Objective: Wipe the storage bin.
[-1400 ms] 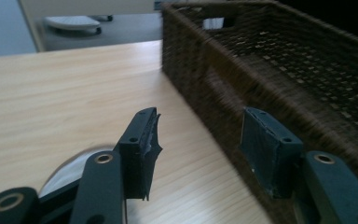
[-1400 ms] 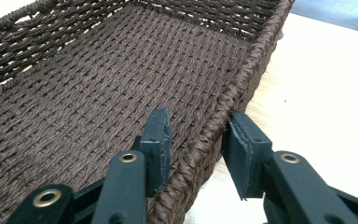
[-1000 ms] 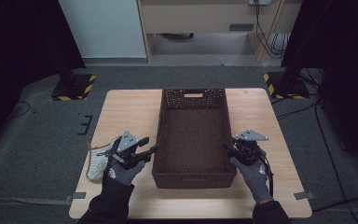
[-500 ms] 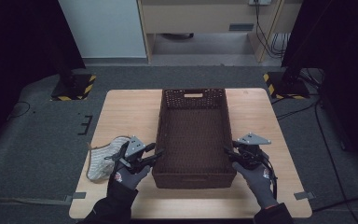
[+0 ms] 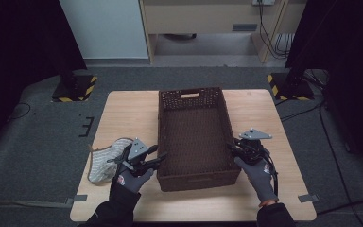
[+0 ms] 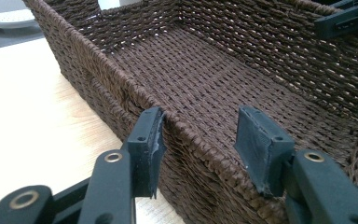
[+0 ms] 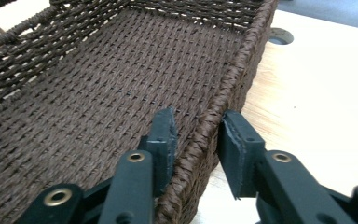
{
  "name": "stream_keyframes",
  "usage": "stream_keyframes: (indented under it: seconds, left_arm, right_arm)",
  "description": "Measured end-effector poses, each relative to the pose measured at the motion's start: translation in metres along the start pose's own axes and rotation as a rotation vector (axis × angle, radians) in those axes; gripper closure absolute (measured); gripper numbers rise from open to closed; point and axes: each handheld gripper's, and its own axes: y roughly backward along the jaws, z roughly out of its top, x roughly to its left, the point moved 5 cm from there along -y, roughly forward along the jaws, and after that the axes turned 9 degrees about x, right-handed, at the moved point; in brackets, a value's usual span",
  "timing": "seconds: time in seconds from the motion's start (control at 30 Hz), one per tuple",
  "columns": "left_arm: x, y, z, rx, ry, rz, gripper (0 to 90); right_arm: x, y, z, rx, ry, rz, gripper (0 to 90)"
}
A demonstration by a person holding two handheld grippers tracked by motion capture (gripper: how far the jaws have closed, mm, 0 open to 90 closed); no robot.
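With the basket [image 5: 194,135] mid-surface, I hold the left tool [image 6: 200,140] and right tool [image 7: 196,142] straddling its side rims, jaws apart and just moving; uneven closing could tilt or drag it.

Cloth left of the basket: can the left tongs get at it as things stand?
Probably yes. The cloth lies bare on the table just beside the left tongs, which straddle the basket wall, pads not clamped.

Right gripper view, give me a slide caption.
Right gripper straddling the wicker basket's side rim on the table.
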Motion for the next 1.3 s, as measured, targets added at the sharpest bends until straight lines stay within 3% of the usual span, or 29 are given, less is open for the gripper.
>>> stream_keyframes:
  seconds: [0.17, 0.27, 0.43, 0.5, 0.63, 0.83, 1.03, 1.13, 1.23, 1.3]
  left_arm:
    - [-0.005, 0.001, -0.002, -0.011, 0.012, 0.002, 50.7]
    - [-0.01, 0.002, -0.003, -0.02, 0.025, 0.016, 50.7]
    - [-0.014, 0.004, -0.002, -0.014, 0.002, 0.025, 50.2]
    - [-0.011, 0.005, 0.002, -0.024, 0.006, 0.007, 49.8]
    - [0.004, 0.01, 0.009, -0.041, 0.026, 0.032, 47.8]
    - [0.022, 0.011, 0.018, -0.052, 0.038, 0.039, 47.0]
    - [0.023, -0.01, 0.016, -0.03, 0.048, 0.006, 46.5]
    - [0.021, -0.015, 0.015, -0.024, 0.042, -0.007, 46.6]
    - [0.018, -0.017, 0.015, -0.018, 0.038, -0.016, 49.1]
    - [0.017, -0.017, 0.015, -0.02, 0.033, 0.0, 49.4]
  right_arm:
    - [0.0, 0.012, 0.001, -0.037, 0.006, -0.017, 48.8]
    - [0.0, 0.018, -0.003, -0.03, 0.005, -0.001, 49.0]
    - [0.0, 0.024, -0.015, 0.007, -0.005, 0.005, 53.1]
    - [0.002, 0.023, -0.017, 0.019, -0.01, 0.019, 56.7]
    - [0.004, 0.022, -0.016, 0.035, -0.014, 0.044, 66.0]
    - [-0.001, 0.018, -0.012, 0.034, 0.014, 0.047, 68.9]
    - [-0.007, 0.014, -0.008, 0.036, 0.013, 0.072, 69.1]
    - [-0.007, 0.014, -0.008, 0.032, 0.024, 0.048, 64.8]
    - [-0.009, 0.016, -0.008, 0.021, -0.004, 0.009, 54.0]
    - [-0.008, 0.02, -0.01, 0.013, -0.024, 0.011, 50.9]
